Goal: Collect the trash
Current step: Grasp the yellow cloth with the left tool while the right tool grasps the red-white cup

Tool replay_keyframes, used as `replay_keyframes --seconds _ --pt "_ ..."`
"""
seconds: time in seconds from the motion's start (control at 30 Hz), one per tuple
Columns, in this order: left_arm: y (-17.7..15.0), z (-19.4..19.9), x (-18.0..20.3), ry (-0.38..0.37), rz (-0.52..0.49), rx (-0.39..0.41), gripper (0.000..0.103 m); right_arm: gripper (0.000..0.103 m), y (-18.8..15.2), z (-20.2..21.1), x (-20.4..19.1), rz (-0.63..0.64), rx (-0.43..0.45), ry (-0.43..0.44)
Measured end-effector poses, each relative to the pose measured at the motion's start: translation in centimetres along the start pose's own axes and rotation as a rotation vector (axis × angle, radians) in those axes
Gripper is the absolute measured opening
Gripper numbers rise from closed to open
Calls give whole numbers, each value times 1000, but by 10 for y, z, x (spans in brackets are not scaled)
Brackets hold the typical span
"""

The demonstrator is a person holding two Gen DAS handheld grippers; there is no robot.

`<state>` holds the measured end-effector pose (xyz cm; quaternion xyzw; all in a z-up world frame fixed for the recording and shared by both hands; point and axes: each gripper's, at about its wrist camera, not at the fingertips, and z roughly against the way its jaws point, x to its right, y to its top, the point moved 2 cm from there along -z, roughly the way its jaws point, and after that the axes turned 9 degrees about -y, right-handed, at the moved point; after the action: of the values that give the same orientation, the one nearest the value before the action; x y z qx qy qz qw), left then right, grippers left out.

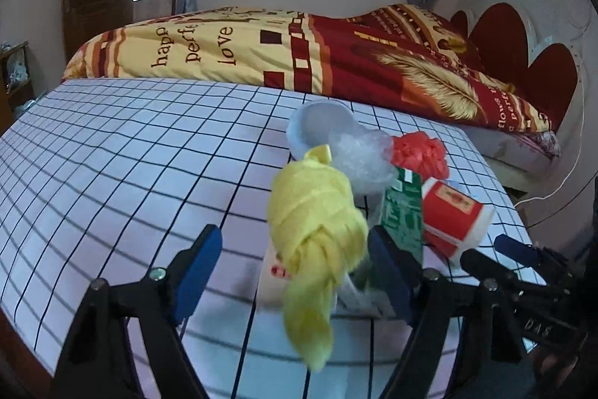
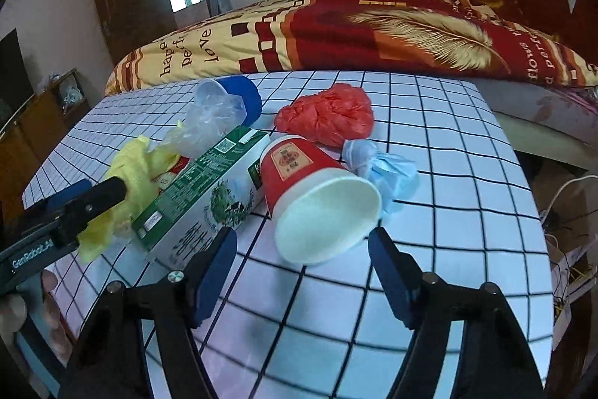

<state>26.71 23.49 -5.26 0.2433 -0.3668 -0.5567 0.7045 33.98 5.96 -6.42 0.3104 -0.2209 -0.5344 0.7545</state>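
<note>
1. Lying on the checked surface [image 2: 429,144]: red paper cup [image 2: 317,197], green carton [image 2: 202,189], yellow wad [image 1: 317,230].
2. Left gripper [image 1: 295,272] jaws open around the wad.
3. Right gripper [image 2: 302,272] jaws open before the cup.

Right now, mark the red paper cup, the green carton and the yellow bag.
red paper cup [image 2: 295,163]: right wrist view, red side wall.
green carton [image 2: 202,186]: right wrist view, printed side.
yellow bag [image 1: 317,212]: left wrist view, knotted middle.
</note>
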Motion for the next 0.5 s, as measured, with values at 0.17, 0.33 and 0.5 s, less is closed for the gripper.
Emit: replay_keyframes --seconds 0.17,0.33,0.5 --pt "-1 -9 4 -5 -31 -15 74 55 5 -12 -2 -12 -5 21" --pt "0 -8 5 -43 -28 -19 52 18 3 -16 -7 2 -21 61" --pt "6 10 6 -68 -35 12 41 4 -1 -3 -11 24 9 70"
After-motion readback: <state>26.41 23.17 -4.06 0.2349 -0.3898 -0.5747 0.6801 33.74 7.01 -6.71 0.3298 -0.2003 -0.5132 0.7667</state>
